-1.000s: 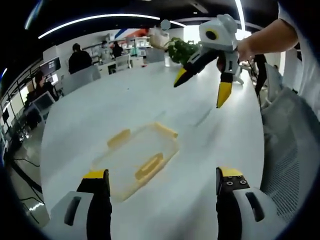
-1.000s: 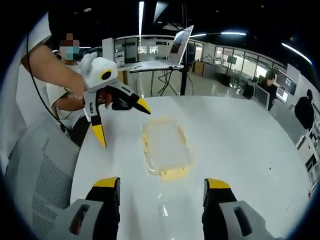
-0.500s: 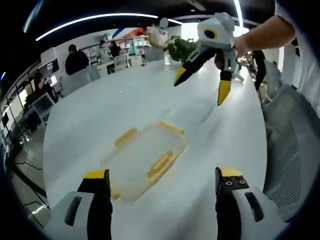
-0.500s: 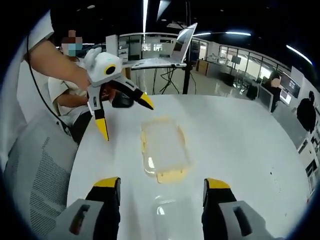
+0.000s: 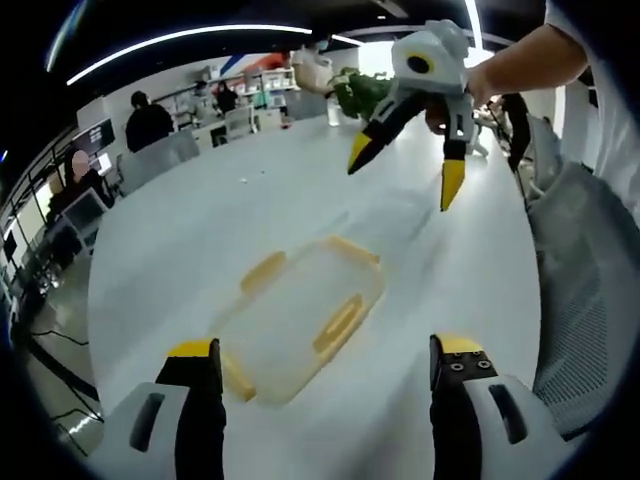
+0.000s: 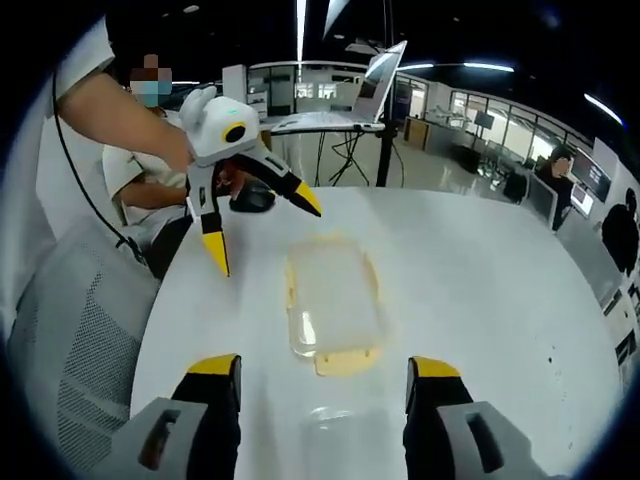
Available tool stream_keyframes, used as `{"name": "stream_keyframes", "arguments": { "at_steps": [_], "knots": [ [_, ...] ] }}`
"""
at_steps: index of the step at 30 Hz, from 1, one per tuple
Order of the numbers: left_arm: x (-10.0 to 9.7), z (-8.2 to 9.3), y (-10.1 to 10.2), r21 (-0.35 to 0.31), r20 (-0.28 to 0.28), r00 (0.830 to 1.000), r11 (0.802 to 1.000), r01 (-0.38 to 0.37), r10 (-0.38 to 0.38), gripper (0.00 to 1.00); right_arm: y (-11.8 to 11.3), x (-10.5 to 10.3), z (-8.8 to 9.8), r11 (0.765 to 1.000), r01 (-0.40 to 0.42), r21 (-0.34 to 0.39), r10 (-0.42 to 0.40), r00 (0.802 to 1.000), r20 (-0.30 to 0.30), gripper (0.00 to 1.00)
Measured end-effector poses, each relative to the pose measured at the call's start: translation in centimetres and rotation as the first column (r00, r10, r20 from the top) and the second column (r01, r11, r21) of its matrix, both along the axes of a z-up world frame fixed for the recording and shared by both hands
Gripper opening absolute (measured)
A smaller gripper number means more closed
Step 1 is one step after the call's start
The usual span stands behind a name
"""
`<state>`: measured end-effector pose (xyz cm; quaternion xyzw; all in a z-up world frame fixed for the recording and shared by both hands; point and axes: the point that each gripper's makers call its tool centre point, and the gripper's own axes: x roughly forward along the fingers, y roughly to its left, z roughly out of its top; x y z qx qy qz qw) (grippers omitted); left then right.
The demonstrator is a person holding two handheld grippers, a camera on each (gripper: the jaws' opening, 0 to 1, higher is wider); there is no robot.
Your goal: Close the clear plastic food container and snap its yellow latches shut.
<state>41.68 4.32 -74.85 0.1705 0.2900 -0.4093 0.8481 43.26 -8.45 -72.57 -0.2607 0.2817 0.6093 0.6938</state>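
Container [image 5: 300, 318] of clear plastic lies flat on the white table [image 5: 200, 230], and we see no gripper touching it. We hold the left gripper [image 5: 318, 372] above the near end of the container, with its two yellow-tipped jaws wide apart and nothing between them. In the right gripper view the same left gripper [image 6: 262, 232] hangs in the air above the table, just left of the container [image 6: 332, 300], again with jaws spread. The right gripper [image 6: 324, 382] also has its jaws apart and empty; in the left gripper view it [image 5: 404, 178] floats high over the far side of the table, well apart from the container.

The container has yellow latches [image 5: 337, 323] along its edges; one latch [image 6: 345, 359] at the near end in the right gripper view lies flat on the table. We cannot tell if the lid is fully seated. We find no brand, label or readable writing on the container or the grippers.

Beside the table stands a grey mesh chair [image 6: 80, 350]. Farther back a laptop [image 6: 350, 95] is open on a stand.
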Motion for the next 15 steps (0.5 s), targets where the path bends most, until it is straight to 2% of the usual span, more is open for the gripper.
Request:
{"name": "stream_keyframes", "arguments": {
  "at_steps": [15],
  "knots": [
    [1.8, 0.0, 1.9, 0.053, 0.007, 0.999, 0.998, 0.035, -0.035, 0.82, 0.9, 0.9, -0.6, 0.999, -0.036, -0.031, 0.036, 0.999, 0.011, 0.64]
  ]
}}
